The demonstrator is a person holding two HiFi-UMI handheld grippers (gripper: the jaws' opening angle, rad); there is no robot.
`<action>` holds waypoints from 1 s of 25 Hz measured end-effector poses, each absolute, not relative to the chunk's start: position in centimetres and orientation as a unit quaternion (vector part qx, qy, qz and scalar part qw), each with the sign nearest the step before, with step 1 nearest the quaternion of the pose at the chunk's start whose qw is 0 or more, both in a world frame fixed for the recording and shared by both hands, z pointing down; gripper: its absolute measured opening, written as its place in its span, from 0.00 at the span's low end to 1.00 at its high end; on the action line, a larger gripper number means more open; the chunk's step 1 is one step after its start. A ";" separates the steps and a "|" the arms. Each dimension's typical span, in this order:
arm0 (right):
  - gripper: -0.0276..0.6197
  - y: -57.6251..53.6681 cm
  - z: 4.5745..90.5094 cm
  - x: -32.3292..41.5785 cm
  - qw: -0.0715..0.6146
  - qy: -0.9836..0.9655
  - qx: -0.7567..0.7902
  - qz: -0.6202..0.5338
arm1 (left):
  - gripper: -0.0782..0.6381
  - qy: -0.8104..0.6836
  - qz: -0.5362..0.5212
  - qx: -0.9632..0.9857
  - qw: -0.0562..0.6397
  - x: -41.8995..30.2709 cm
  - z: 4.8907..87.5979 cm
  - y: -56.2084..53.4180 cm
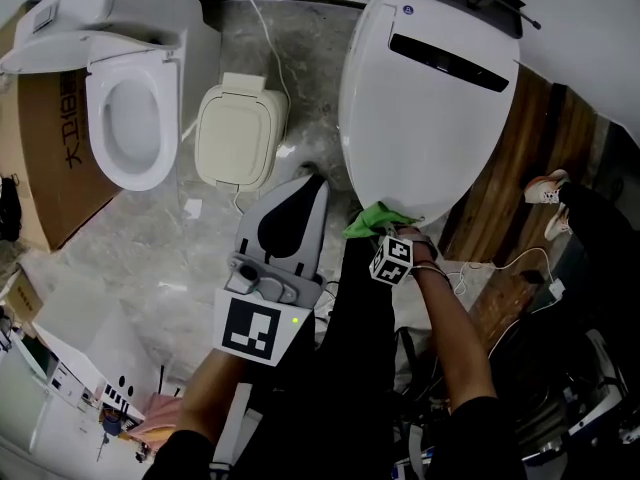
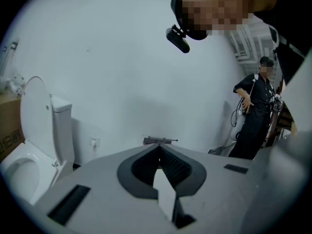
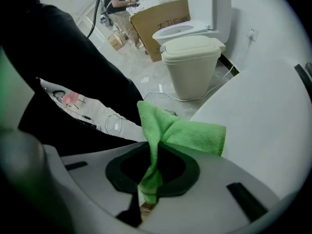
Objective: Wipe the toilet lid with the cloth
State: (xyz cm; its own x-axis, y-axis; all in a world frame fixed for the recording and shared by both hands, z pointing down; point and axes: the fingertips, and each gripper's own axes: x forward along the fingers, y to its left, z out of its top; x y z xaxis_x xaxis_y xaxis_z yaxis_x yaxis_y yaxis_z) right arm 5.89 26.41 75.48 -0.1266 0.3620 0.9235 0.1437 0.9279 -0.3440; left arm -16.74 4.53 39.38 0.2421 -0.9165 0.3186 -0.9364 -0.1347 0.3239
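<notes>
Clamping tool: the right gripper [image 3: 152, 147] had its jaws pressed together on the green cloth [image 3: 185, 133], with a twisted strip of the fabric pinched between them.
Cloth: it was bunched, and its free fold spread out at the near edge of the white toilet lid [image 1: 430, 98], overlapping the rim there in the head view.
Right hand: a bare forearm with a wristband reached toward the lid's near end.
Left gripper [image 1: 318, 180]: its jaws were closed tip to tip with nothing between them, and it was held just left of the lid's near end, off the lid.
Toilet lid: it was shut down flat, smooth and white, with a dark slot-shaped panel toward its far end.
Wooden boards [image 1: 520, 158]: they lay to the right of the lid.
Bin [image 1: 240, 133]: this beige, lidded bin stood on the marbled floor just left of the lid.
Second toilet [image 1: 130, 118]: it stood farther left of the lid, beyond the bin, with its cover raised and its bowl open.
Cardboard box [image 1: 50, 138]: it sat beside the second toilet, on the side away from the lid.
Bystander [image 2: 256, 116]: a person in dark clothes stood well away from the lid.
</notes>
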 end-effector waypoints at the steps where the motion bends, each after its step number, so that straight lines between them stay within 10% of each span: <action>1: 0.11 26.1 74.6 5.4 0.625 -0.755 -0.166 0.103 | 0.12 -0.616 0.021 0.752 0.233 -16.9 39.3 4.5; 15: 0.12 -1.6 56.3 -5.0 0.308 -0.910 0.217 0.172 | 0.12 -0.627 0.013 0.742 0.237 -19.3 39.2 4.1; 25: 0.12 -16.2 66.2 -10.3 0.468 -0.826 0.299 0.093 | 0.12 -0.640 0.016 0.726 0.249 -20.9 39.9 4.6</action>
State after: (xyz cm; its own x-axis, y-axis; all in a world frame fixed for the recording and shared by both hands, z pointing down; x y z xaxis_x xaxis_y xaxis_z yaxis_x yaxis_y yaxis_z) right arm -10.27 -16.19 66.21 -0.3830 -0.4077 0.8289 -0.5816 0.8035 0.1265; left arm -20.94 4.56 39.90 0.1795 -0.9226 0.3415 -0.9381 -0.0560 0.3418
